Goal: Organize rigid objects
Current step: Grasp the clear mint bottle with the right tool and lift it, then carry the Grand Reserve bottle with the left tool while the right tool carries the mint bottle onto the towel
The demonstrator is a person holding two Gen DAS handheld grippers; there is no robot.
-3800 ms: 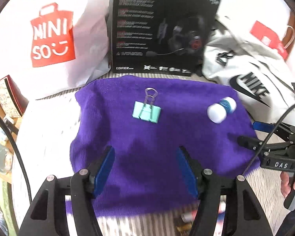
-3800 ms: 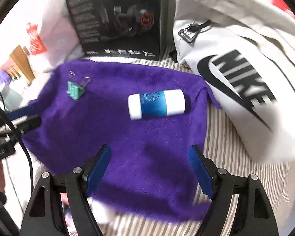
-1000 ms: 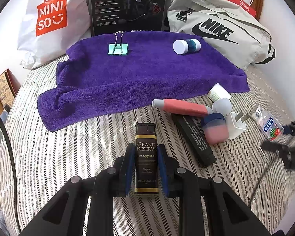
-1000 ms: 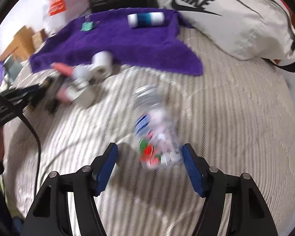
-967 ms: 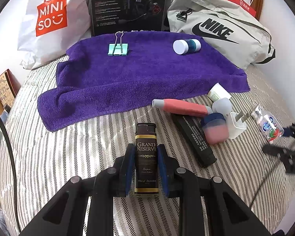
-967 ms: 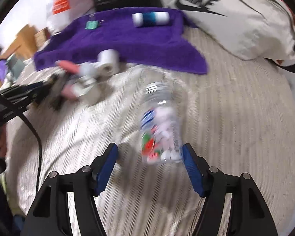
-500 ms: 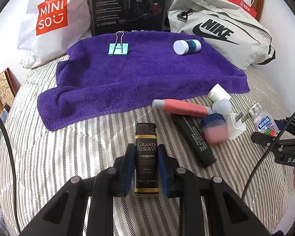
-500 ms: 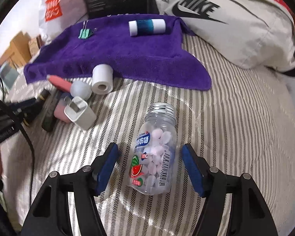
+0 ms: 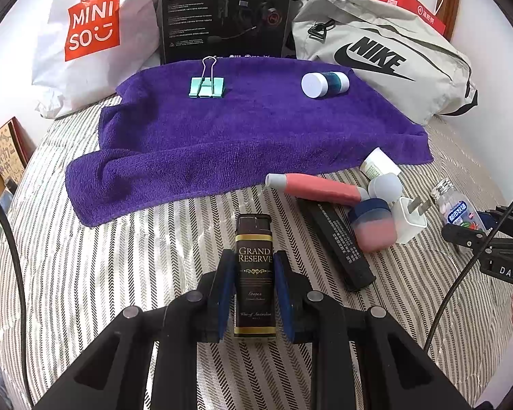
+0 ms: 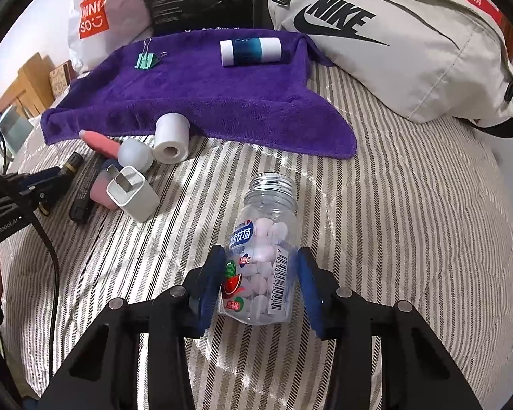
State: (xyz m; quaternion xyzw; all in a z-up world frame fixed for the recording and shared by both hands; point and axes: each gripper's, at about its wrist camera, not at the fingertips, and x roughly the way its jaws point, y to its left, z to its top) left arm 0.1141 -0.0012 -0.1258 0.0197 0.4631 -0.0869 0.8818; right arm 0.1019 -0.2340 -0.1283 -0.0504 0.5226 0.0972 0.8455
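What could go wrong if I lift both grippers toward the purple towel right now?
1. The right gripper brackets the candy bottle, but a gap seems to remain by the right finger, so it might slip or roll on the striped bedding.
2. The left gripper holds only the lower part of the black Grand Reserve box; its free end may tip.
3. The cable could snag nearby clutter.

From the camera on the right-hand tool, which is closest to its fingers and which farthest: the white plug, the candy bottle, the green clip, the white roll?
1. Candy bottle, between the right gripper's fingers.
2. White plug, ahead to the left on the striped cover.
3. White roll, further ahead, at the purple towel's edge.
4. Green clip, at the towel's far left.
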